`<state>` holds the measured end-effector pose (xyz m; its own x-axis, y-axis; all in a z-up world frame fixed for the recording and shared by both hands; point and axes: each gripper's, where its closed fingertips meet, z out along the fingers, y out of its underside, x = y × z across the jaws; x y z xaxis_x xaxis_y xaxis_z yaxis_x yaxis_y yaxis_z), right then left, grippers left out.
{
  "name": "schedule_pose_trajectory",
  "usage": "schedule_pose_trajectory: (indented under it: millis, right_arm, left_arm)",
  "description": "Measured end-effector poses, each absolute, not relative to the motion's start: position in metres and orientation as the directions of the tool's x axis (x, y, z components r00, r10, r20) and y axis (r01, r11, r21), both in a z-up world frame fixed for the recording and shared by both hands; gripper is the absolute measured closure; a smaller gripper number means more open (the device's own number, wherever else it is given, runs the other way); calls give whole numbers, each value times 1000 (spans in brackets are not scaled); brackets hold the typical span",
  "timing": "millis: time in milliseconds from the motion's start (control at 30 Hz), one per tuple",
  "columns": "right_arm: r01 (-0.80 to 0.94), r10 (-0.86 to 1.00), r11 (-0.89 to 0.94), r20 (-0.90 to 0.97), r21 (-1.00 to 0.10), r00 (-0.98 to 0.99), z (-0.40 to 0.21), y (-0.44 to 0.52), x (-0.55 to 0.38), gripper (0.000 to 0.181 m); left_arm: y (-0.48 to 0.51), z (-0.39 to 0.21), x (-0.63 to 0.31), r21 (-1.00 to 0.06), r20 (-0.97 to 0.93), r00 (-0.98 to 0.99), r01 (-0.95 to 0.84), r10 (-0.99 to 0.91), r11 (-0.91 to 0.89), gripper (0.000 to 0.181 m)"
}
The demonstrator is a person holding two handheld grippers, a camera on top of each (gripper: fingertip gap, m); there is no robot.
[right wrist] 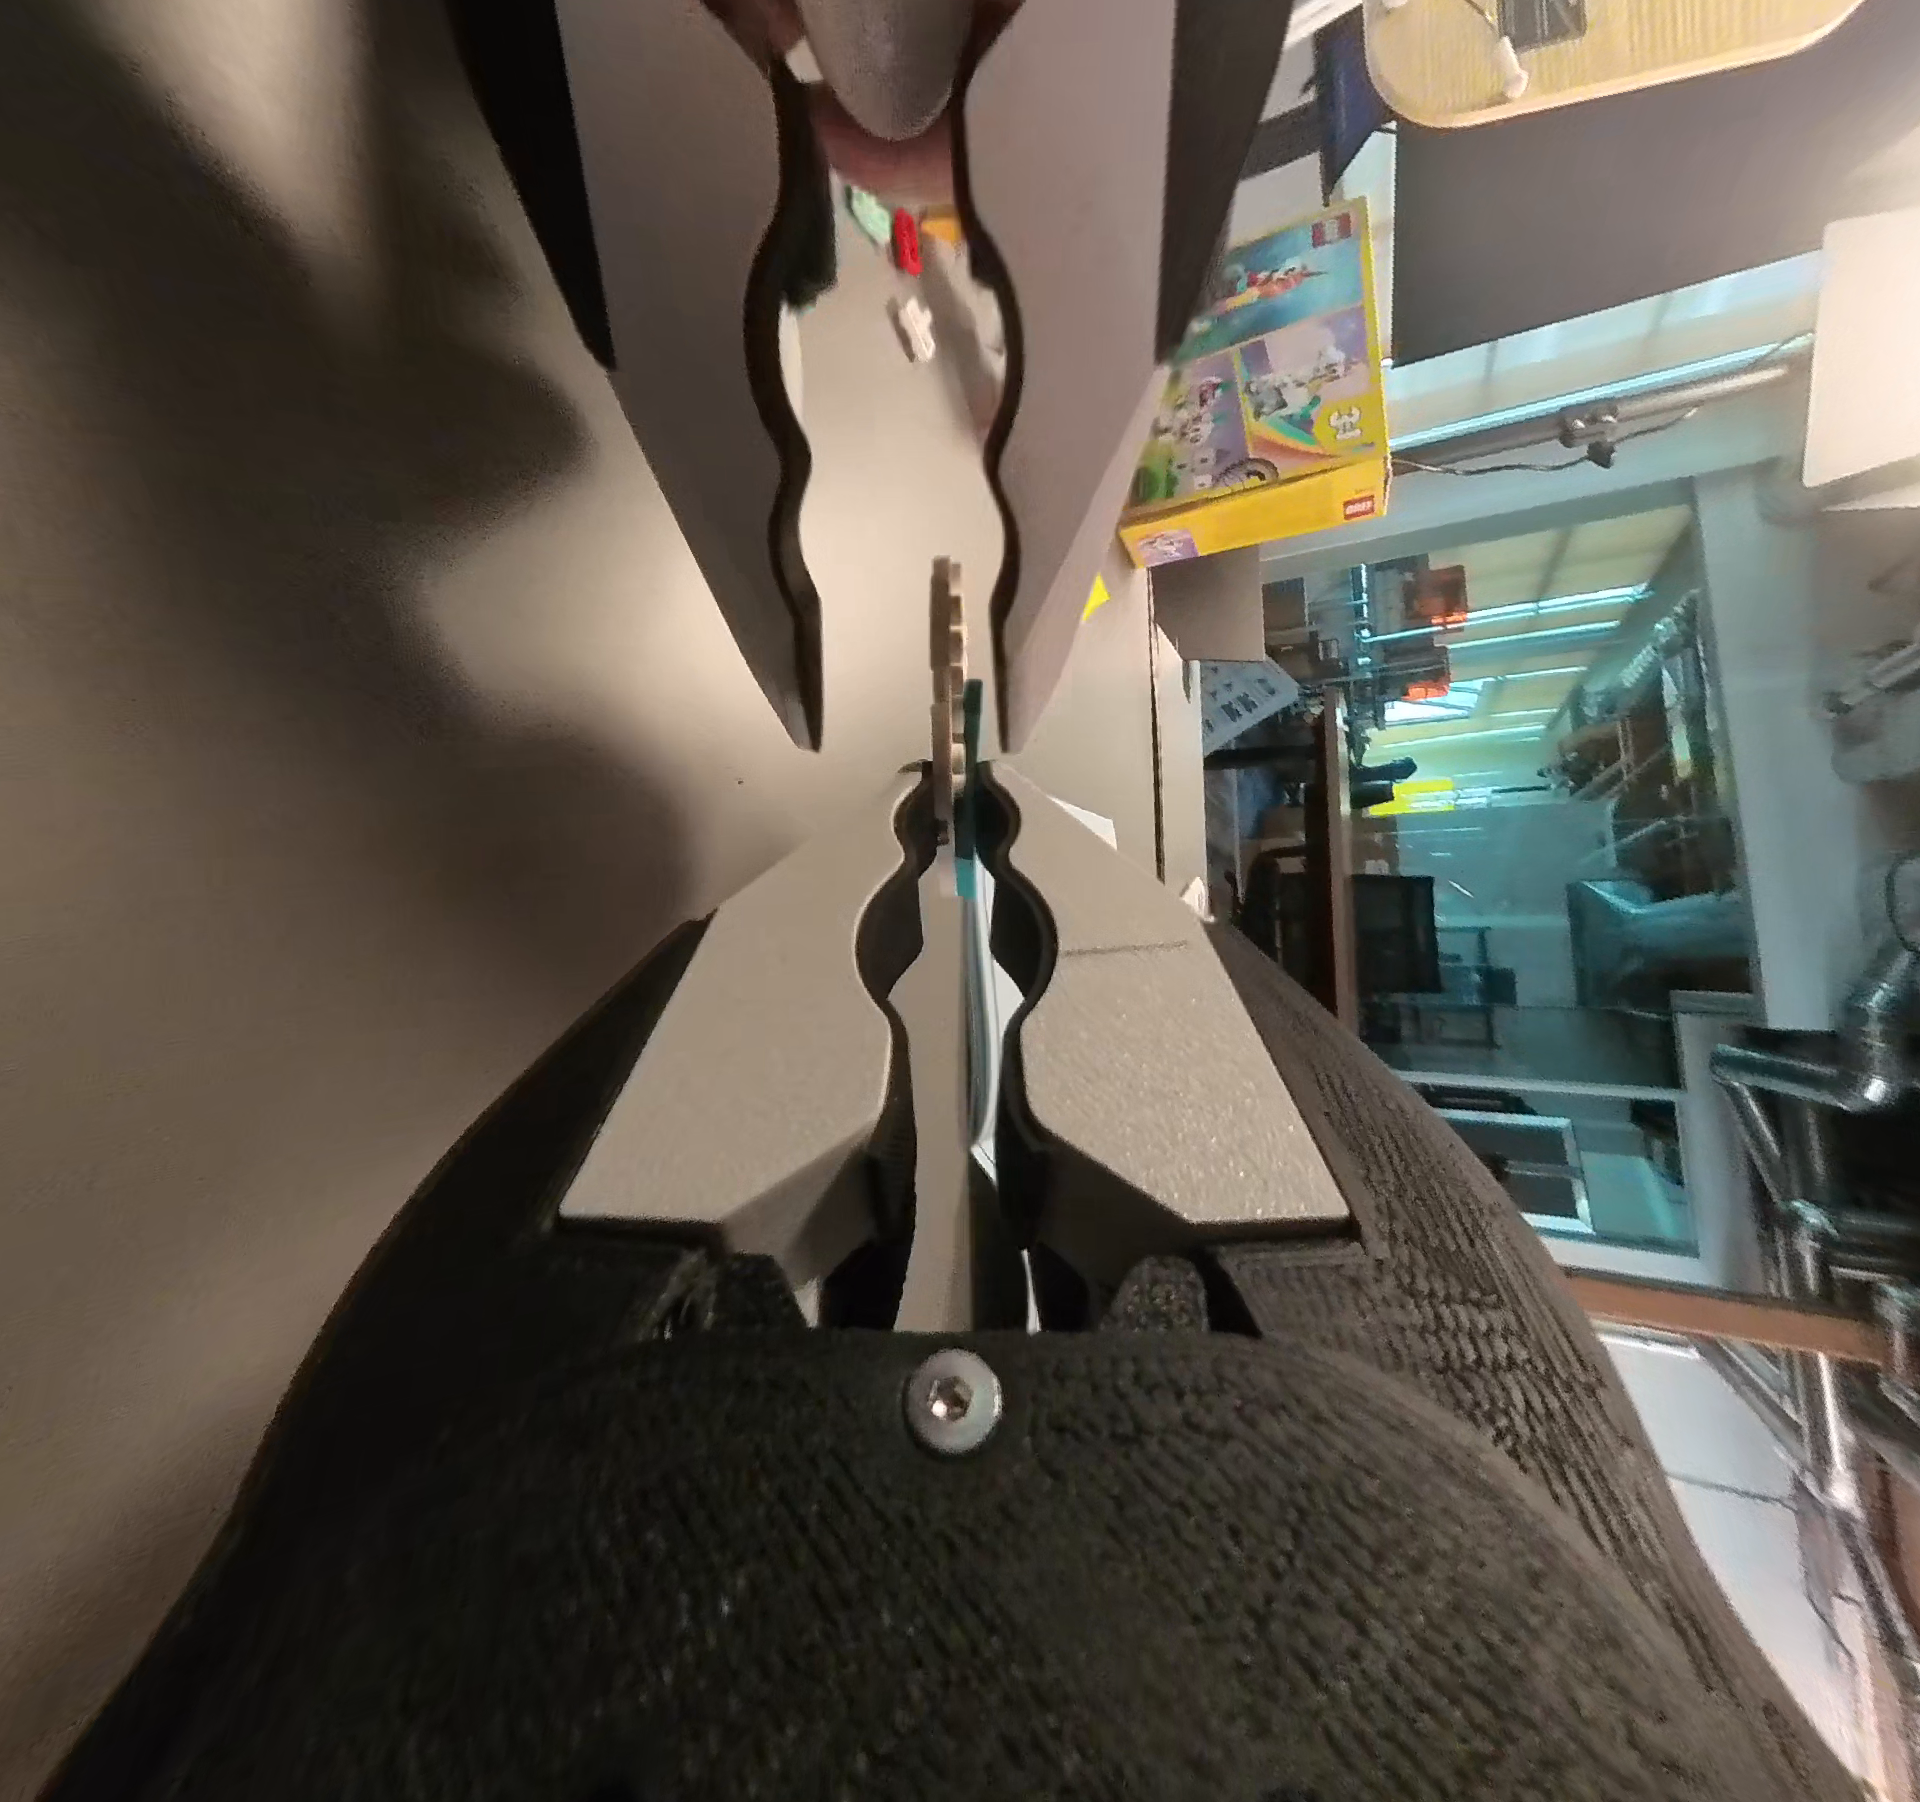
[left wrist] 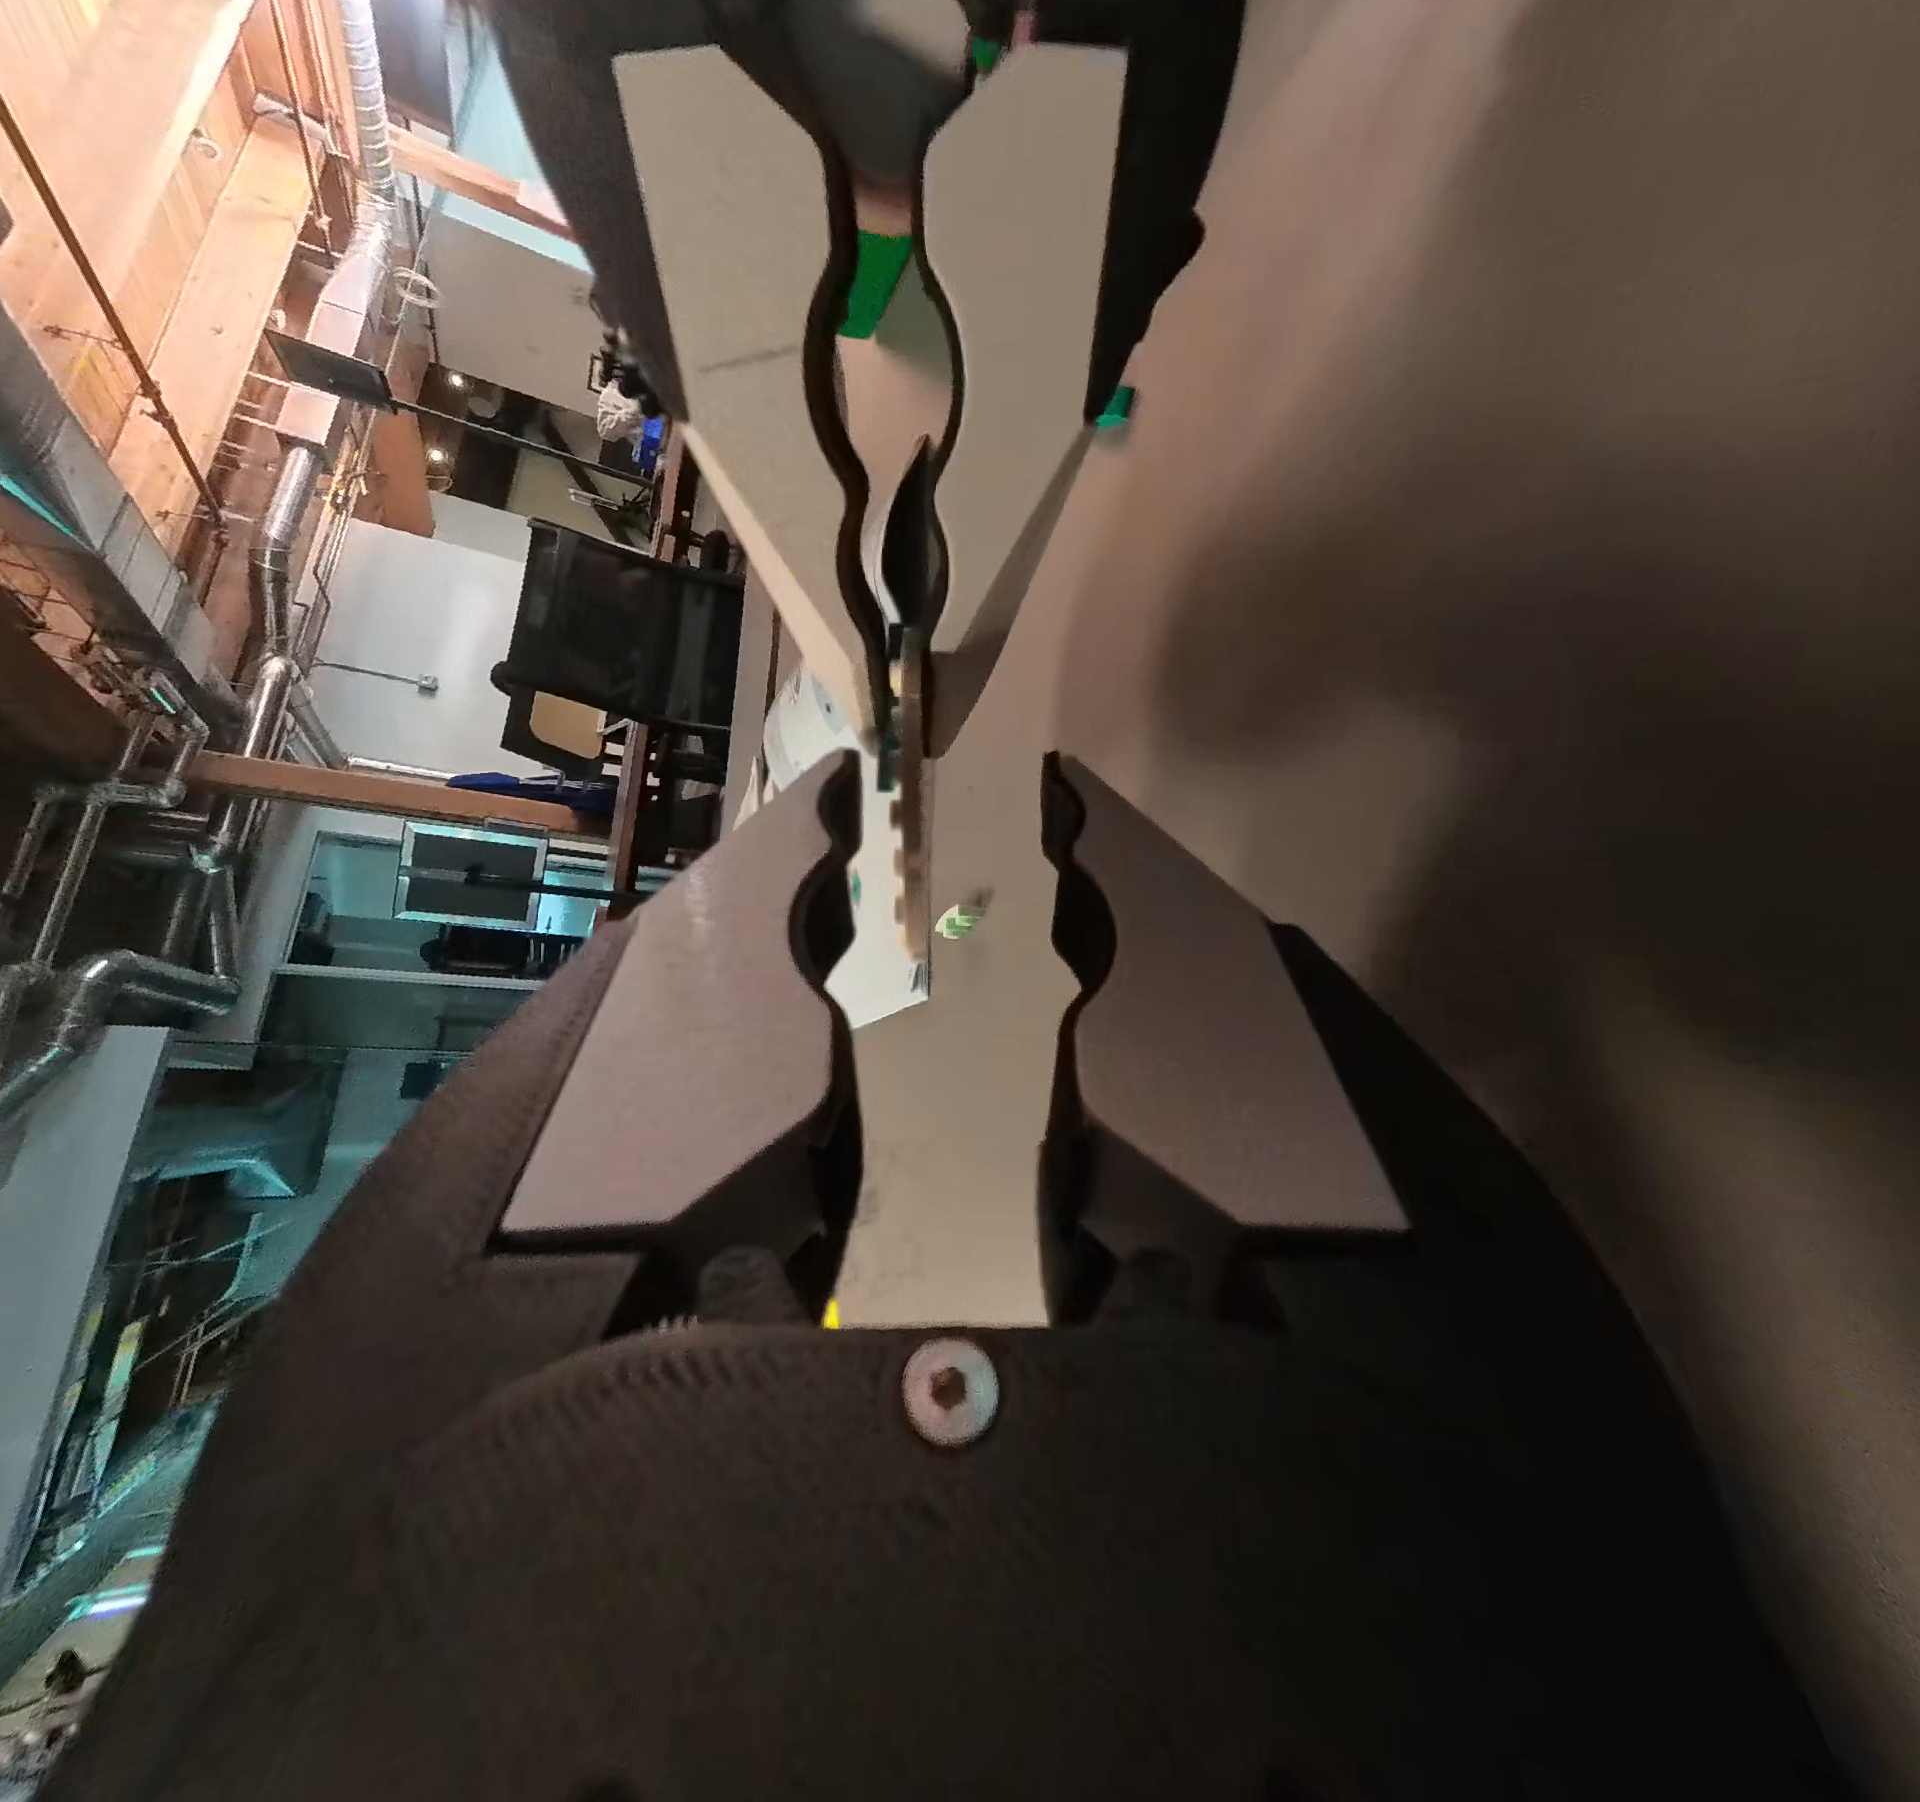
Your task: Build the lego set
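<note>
Only the right wrist view shows the lego box [right wrist: 1268,391]; right tool [right wrist: 961,786] pinches tan plate [right wrist: 943,672], left tool [left wrist: 951,765] released.

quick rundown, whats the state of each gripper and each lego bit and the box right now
left gripper: open, fingers apart around the free end of the tan plate, not clamping it
right gripper: shut on the tan plate
tan plate: held edge-on between the two grippers, studs showing, off the table
teal piece: pressed against the tan plate at the right gripper's fingers
lego box: closed, on the table
red piece: loose on the table
</note>
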<state>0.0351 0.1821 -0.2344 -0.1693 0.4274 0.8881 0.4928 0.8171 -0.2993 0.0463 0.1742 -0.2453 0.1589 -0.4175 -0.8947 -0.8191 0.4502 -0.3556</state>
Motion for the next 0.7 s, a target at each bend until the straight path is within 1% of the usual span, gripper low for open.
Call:
schedule_pose_trajectory:
  millis: [133,267,467,633,700]
  right_arm:
    - [486,446,816,876,-312,-185,-237,179,35,177]
    - [487,449,817,871,-309,-198,-240,179,35,177]
    - [519,442,809,867,-275,-230,-245,180,36,177]
    - [514,431,813,877,-274,-213,-241,180,35,177]
    - [496,452,806,877,-322,-165,-236,181,32,176]
  left_arm:
    - [177,-241,44,-349,-907,175,-823,-384,448,173]
    - [177,-243,45,-292,-923,124,-843,-364,451,175]
    - [177,-249,44,-273,-914,97,-865,-394,420,176]
    - [178,-246,43,-293,-909,118,-863,-400,412,176]
    - [179,-242,41,-330,-901,152,-848,-407,414,175]
